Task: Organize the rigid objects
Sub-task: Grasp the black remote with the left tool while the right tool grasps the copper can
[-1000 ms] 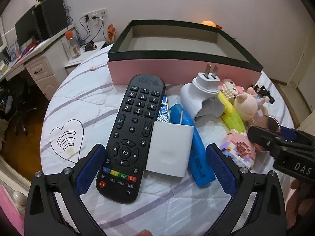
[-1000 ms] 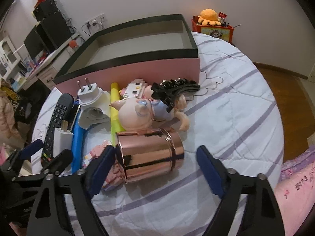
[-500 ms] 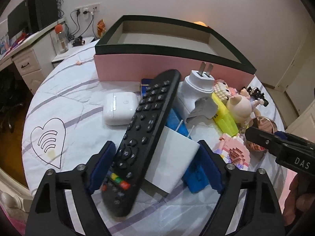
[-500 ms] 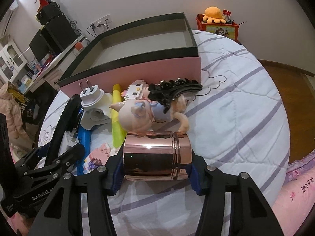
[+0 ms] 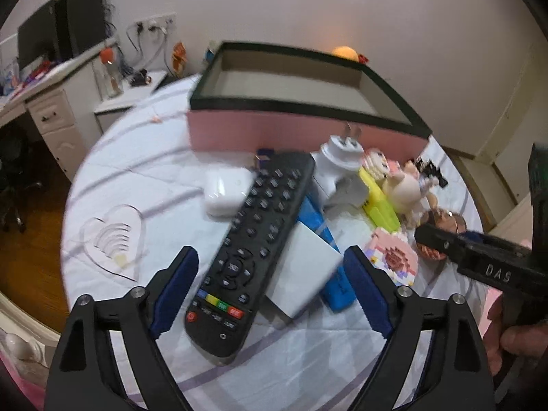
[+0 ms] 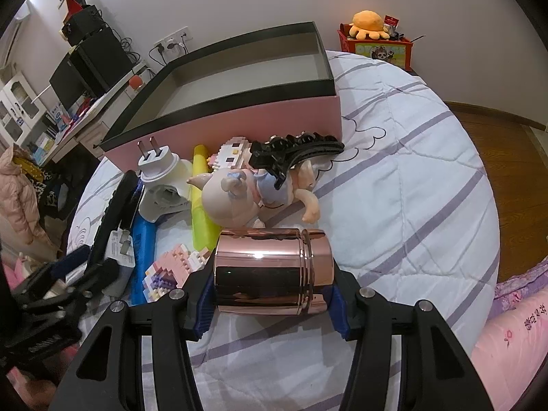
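Rose-gold metal canister [image 6: 270, 274] lies on its side on the striped quilt [image 6: 411, 171], at the near edge of the clutter, well short of the pink box [image 6: 239, 126]. The right gripper [image 6: 270, 299] has just been closing on it. The blue pads now sit flush on both ends of the canister, so I read that as a firm grip at mid-width. The canister base looks to be on or just off the quilt, I can't tell which. Remote control [image 5: 253, 239] lies tilted, propped across the white charger block [image 5: 304, 275], with the blue highlighter [image 5: 337, 291] under and beside them. The left gripper [image 5: 270, 274] straddles the remote and charger. Its jaws have just been opening and stand wide. I see a gap at the left pad and the right pad is near the charger corner. No real clamp that I can see, though the view is blurred. Behind these are the earbud case [image 5: 224, 188], plug adapter [image 5: 337, 167], yellow highlighter [image 5: 378, 202], pig figurine [image 6: 233, 198], hair claw clip [image 6: 294, 152] and pink brick model [image 6: 171, 270], all bunched against the box front wall. The visible box floor has nothing on it. Step in hand is the first pick, canister on the right and a remote attempt on the left. Next, the right needs a lift clear of the figurine and over the black rim, then a release inside the box. The left needs to re-centre on the remote alone before closing, otherwise the charger comes along or the remote pivots out.
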